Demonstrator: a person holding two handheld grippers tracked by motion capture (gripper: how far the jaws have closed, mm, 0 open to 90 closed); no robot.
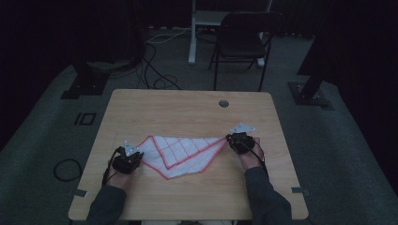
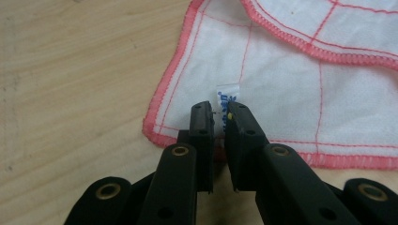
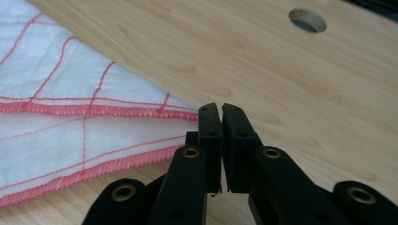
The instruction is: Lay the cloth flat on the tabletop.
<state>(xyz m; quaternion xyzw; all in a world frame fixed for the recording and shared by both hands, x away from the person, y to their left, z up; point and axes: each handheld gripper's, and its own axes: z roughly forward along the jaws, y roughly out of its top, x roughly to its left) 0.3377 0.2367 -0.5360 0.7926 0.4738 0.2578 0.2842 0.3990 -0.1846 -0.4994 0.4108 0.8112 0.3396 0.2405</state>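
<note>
the left claw (image 2: 220, 117) has its jaws drawn nearly together, pinched on the small white label (image 2: 227, 96) sewn with blue print at the cloth's hem; the label rises just past the jaw tips. the white cloth (image 2: 291, 84), checked with thin red lines and hemmed in pink-red stitching, spreads ahead of and to the right of this claw, with a folded layer's edge crossing farther ahead. bare wood of the table (image 2: 70, 84) lies to the claw's left.

the right claw (image 3: 220, 108) has its jaws pressed almost closed, with only a thin slit between them. the cloth's pointed corner runs in from the left and disappears behind the left jaw; whether the tips actually grip it i cannot tell. ahead and to the right of this claw is bare wood, and farther ahead a round cable hole (image 3: 307, 20) in the tabletop.

from above, the left claw (image 1: 133, 154) sits at the cloth's (image 1: 180, 152) left end and the right claw (image 1: 232, 138) at its right tip, the cloth lying between them in a folded, roughly triangular shape, a hand behind each claw. beyond the table's far edge stands a dark chair (image 1: 241, 40), and cables (image 1: 157, 70) lie on the floor.
</note>
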